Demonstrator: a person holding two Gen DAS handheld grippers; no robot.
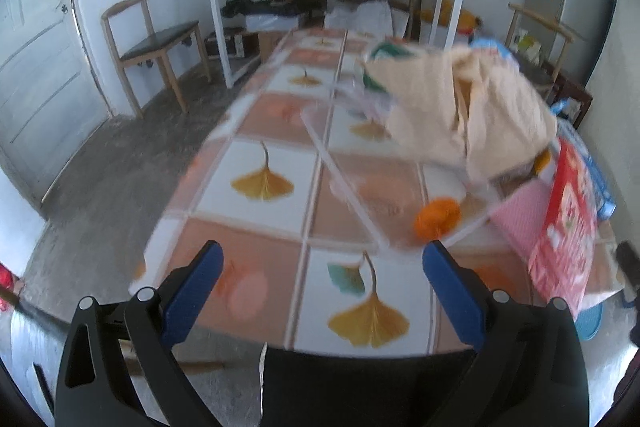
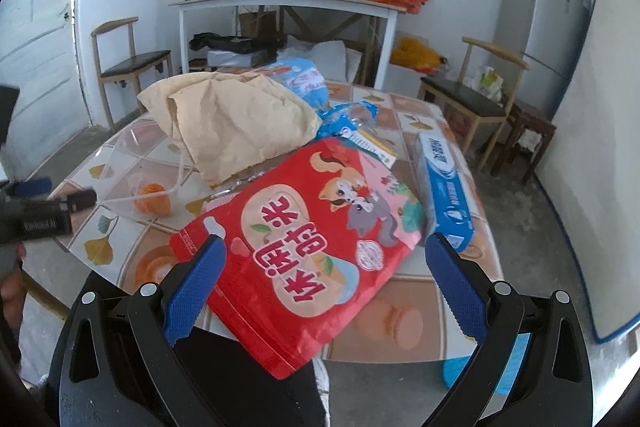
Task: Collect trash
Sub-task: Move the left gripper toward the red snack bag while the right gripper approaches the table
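Open tablecloth runs along the left side of the table (image 1: 260, 163) from near edge to far edge, a bare lane for a gripper. The right side is crowded: a red snack bag (image 2: 304, 259) overhangs the near edge, a crumpled brown paper bag (image 2: 236, 123) rises behind it, and a blue box (image 2: 444, 187) lines the right edge. An orange peel (image 1: 436, 217) lies under clear plastic between them.

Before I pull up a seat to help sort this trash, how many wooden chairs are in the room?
2. One chair stands against the left wall beside the door; the other chair stands to the right of the dining table, near the fridge. More could be hidden outside the views.
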